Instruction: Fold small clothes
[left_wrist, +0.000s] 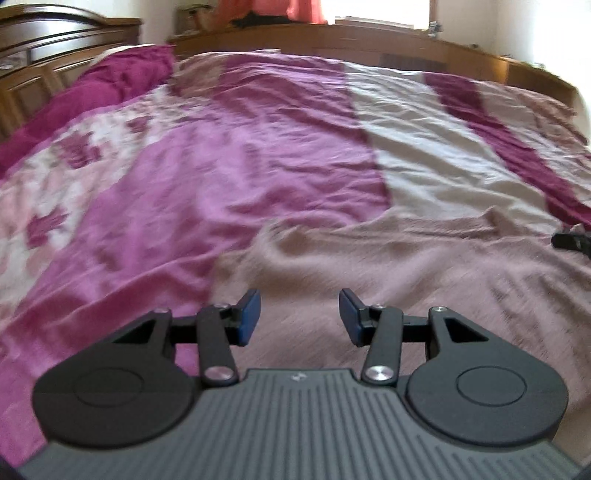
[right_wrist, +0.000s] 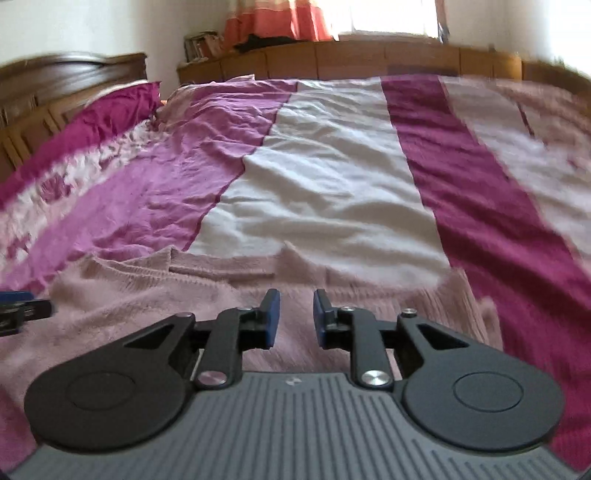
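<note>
Motion blur smears both views. The pink knit garment (left_wrist: 406, 266) runs off the frame's right & bottom edges, shape unclear. Right gripper (left_wrist: 570, 242) shows only as a dark sliver at the right edge; left gripper (right_wrist: 22, 308) is cut by the left edge. Shelf items (right_wrist: 201, 44) are too small to ID.

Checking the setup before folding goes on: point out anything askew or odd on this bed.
The pale pink knit garment lies rumpled, its far edge bunched into ridges rather than flat. The striped bedspread beneath is creased too. Both the left gripper and the right gripper are open and empty. Nothing looks damaged or spilled.
</note>
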